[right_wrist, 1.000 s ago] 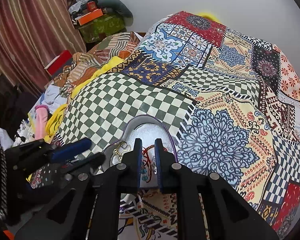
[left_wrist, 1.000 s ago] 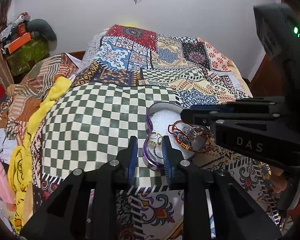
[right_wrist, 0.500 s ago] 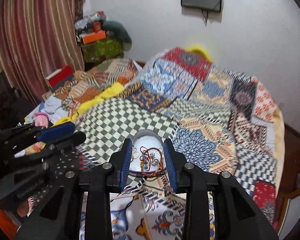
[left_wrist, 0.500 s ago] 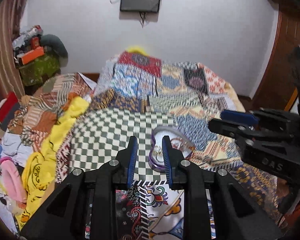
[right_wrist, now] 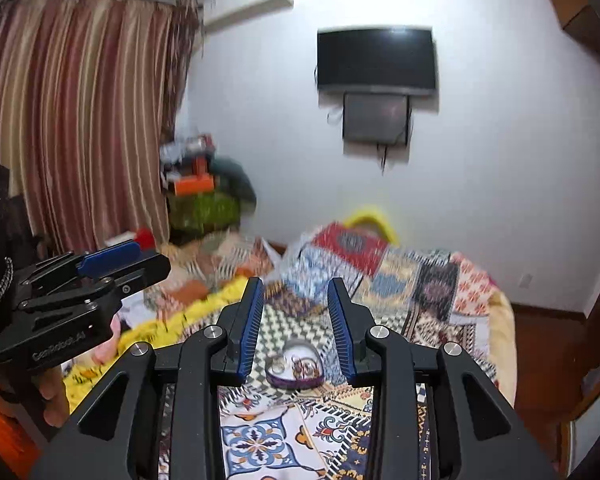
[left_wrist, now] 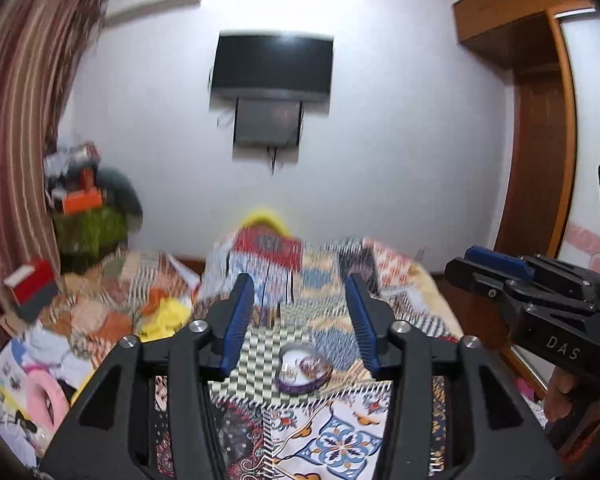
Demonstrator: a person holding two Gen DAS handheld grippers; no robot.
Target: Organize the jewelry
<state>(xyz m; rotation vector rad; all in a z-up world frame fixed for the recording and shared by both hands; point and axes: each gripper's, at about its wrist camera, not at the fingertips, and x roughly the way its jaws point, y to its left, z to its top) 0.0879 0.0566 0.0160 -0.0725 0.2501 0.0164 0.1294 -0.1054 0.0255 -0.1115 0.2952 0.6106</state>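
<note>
Left wrist view: left claw (left_wrist: pixel 300 320) & right claw (right_wrist: pixel 296 320) both gape, empty, well above heart-shaped jewelry box (left_wrist: pixel 303 370) on bed quilt (left_wrist: pixel 340 440); soft quilt could tip it, spilling pieces.

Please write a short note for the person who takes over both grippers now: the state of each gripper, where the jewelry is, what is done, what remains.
Left gripper: open, empty, raised above the bed.
Right gripper: open, empty, also raised.
Heart-shaped box with purple rim sits on the patchwork bedspread, lid off; rings and a red beaded bracelet lie inside it.
Done: the visible jewelry is in the box.
Left: I see no loose pieces on the bedspread, but the image is blurred; check. No lid is visible.
</note>
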